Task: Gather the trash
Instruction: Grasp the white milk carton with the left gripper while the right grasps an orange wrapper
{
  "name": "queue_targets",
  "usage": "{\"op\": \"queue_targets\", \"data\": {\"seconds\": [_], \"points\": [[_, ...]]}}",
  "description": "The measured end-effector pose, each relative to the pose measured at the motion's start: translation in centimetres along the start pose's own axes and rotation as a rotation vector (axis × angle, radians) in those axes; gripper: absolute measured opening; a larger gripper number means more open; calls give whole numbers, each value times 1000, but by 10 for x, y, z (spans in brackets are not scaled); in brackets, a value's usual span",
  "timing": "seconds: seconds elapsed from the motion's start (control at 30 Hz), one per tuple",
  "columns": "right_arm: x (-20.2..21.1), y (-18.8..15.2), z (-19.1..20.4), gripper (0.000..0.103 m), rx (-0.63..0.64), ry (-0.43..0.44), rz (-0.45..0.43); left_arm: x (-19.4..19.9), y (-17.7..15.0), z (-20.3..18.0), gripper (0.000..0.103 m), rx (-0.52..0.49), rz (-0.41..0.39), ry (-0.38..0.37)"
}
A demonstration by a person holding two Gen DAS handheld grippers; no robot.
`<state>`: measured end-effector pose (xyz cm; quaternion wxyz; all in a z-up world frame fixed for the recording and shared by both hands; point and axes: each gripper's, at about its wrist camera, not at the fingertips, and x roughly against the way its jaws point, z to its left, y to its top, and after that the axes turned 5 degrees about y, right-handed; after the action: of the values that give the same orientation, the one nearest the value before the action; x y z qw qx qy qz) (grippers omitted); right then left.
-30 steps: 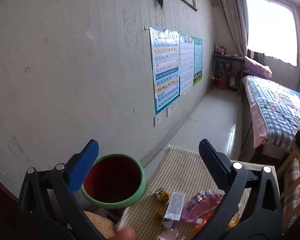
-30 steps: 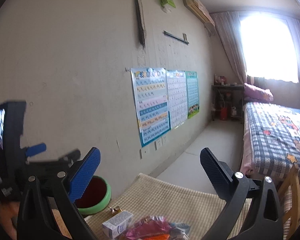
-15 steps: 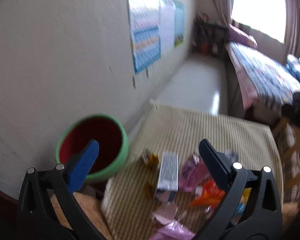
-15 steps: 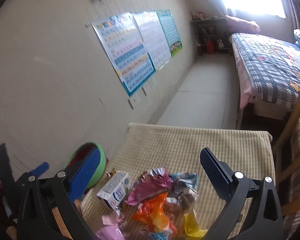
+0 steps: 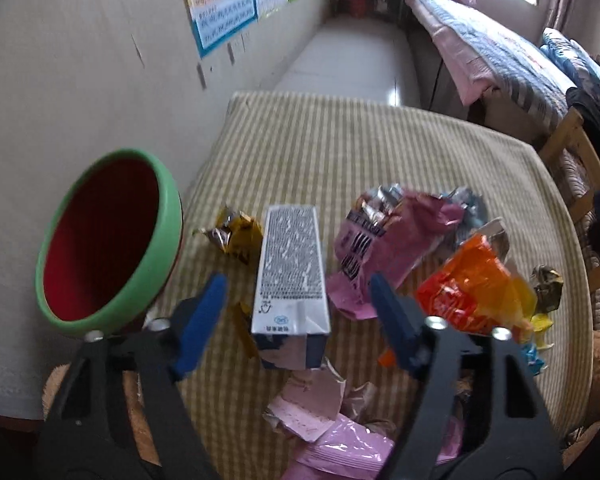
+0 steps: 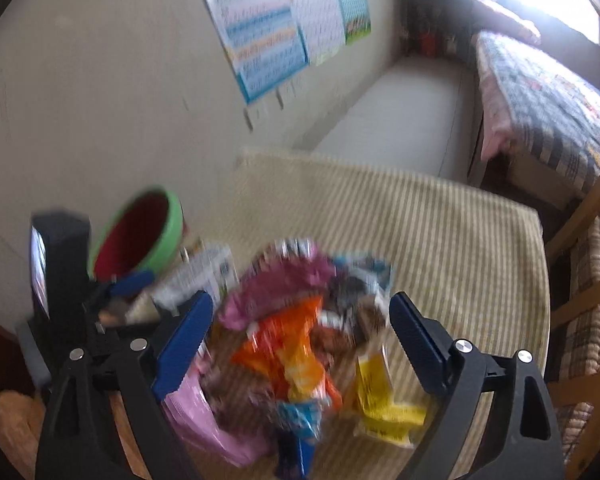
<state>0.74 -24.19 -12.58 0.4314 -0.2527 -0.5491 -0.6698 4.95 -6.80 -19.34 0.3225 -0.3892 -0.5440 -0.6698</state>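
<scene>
Trash lies heaped on a striped tablecloth. A white milk carton lies lengthwise between the blue fingers of my left gripper. Its jaws are closing, with a gap still showing on both sides of the carton. A pink wrapper, an orange wrapper and a gold wrapper lie around the carton. A green-rimmed red bin stands at the table's left edge. The right wrist view is blurred. My right gripper hangs over the orange wrapper with its jaws wide and closing, touching nothing.
A plain wall runs close along the left, behind the bin. A wooden chair and a bed stand to the right of the table. Pink paper scraps lie at the near edge, and a yellow wrapper near my right fingers.
Both grippers have dropped and tipped down from facing the wall to the trash on the table. The left jaws have narrowed around the milk carton; the right jaws have narrowed slightly.
</scene>
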Motion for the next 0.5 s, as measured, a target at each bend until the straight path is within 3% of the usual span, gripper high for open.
{"op": "queue_targets", "data": {"seconds": [0.1,0.23,0.5], "points": [[-11,-14,-2,87,-13,0,64,-9,-3,6,37,29,39,-46],[-17,-28,2,80,3,-12,97,-4,-7,9,36,40,18,-69],[-42,-41,-1,71,-6,-28,160,50,-1,25,37,42,-140,-50]]}}
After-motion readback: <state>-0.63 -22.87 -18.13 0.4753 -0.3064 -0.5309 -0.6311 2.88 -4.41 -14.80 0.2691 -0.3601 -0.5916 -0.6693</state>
